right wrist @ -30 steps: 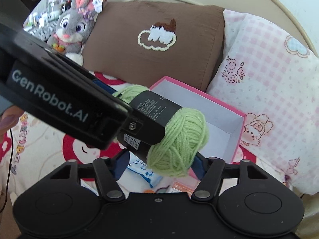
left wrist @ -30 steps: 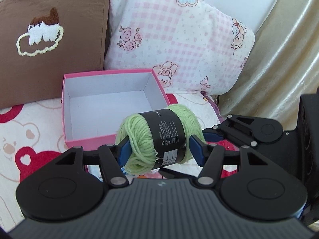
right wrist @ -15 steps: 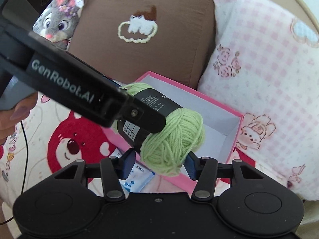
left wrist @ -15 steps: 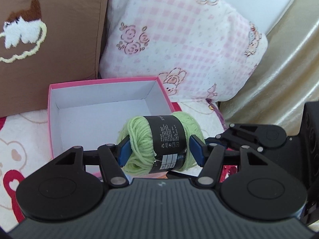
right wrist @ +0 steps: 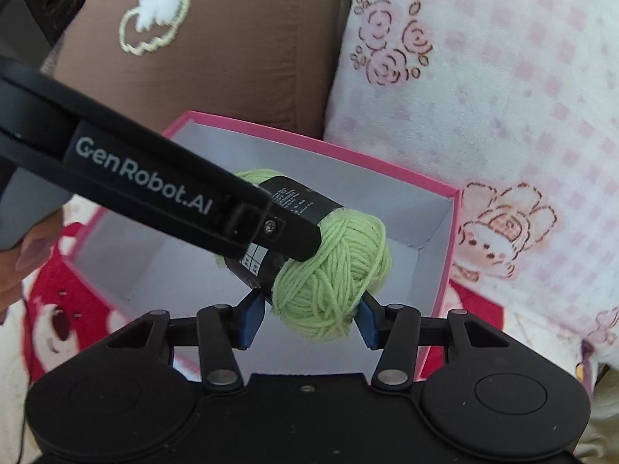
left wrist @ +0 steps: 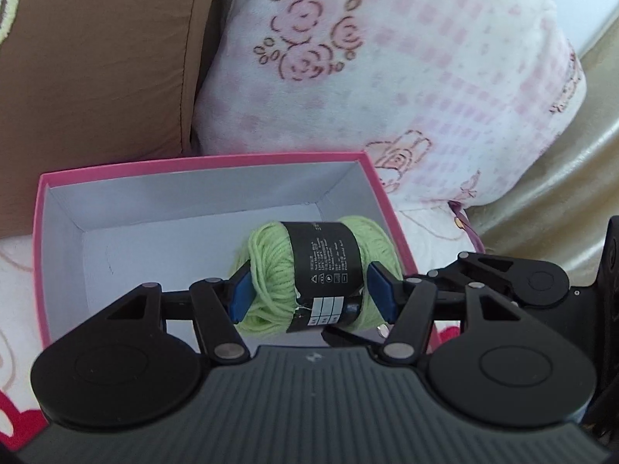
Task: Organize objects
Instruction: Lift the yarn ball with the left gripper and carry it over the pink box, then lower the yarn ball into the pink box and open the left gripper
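Note:
A green yarn ball (left wrist: 271, 270) with a black paper band hangs just above the white inside of an open pink box (left wrist: 201, 164). My left gripper (left wrist: 311, 294) is shut on it, one blue pad at each end of the ball. In the right wrist view the same yarn ball (right wrist: 332, 278) sits between the blue pads of my right gripper (right wrist: 307, 321), which press its near end from both sides. The left gripper's black finger (right wrist: 154, 193) crosses that view from the upper left. The pink box (right wrist: 309, 143) has nothing else inside.
A brown pillow (left wrist: 96, 58) and a pink checked pillow (left wrist: 387, 77) lean right behind the box. The box rests on a bedsheet with red bears (right wrist: 50, 309). A person's hand (right wrist: 15, 270) shows at the left edge. Gold fabric (left wrist: 561, 193) lies to the right.
Both grippers moved forward and down with the yarn ball, from in front of the box to over its inside. The right gripper's jaws narrowed onto the yarn.

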A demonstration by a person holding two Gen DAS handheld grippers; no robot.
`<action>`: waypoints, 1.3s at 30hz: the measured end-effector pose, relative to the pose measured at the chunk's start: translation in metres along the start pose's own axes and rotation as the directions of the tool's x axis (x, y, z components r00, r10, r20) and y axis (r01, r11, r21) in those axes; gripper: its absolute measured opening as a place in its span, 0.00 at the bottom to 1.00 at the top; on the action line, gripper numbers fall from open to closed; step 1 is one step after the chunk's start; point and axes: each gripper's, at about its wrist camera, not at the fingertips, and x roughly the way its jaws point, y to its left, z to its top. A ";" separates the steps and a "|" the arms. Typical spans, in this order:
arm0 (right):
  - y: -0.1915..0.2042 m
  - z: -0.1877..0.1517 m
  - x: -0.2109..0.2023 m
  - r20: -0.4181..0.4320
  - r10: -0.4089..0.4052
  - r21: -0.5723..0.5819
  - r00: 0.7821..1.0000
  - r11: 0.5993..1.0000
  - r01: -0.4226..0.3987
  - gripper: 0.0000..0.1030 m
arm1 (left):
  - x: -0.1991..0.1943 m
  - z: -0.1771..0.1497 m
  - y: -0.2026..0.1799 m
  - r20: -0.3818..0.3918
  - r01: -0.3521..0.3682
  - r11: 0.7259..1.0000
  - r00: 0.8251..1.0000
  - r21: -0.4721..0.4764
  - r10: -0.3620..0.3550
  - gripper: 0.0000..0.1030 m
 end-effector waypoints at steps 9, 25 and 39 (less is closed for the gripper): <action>0.002 0.011 0.032 -0.021 -0.090 -0.055 0.996 0.995 0.089 0.53 | 0.029 0.009 0.028 0.017 0.053 0.997 0.998 -0.062 -0.052 0.57; 0.016 0.002 0.037 0.050 -0.063 -0.213 0.997 0.974 0.072 0.47 | 0.071 -0.005 0.049 -0.036 0.043 0.981 0.998 -0.191 -0.051 0.40; 0.023 -0.017 0.057 0.003 -0.125 -0.234 0.992 0.965 0.122 0.29 | 0.084 0.003 0.028 0.017 0.007 0.984 1.000 -0.177 -0.004 0.38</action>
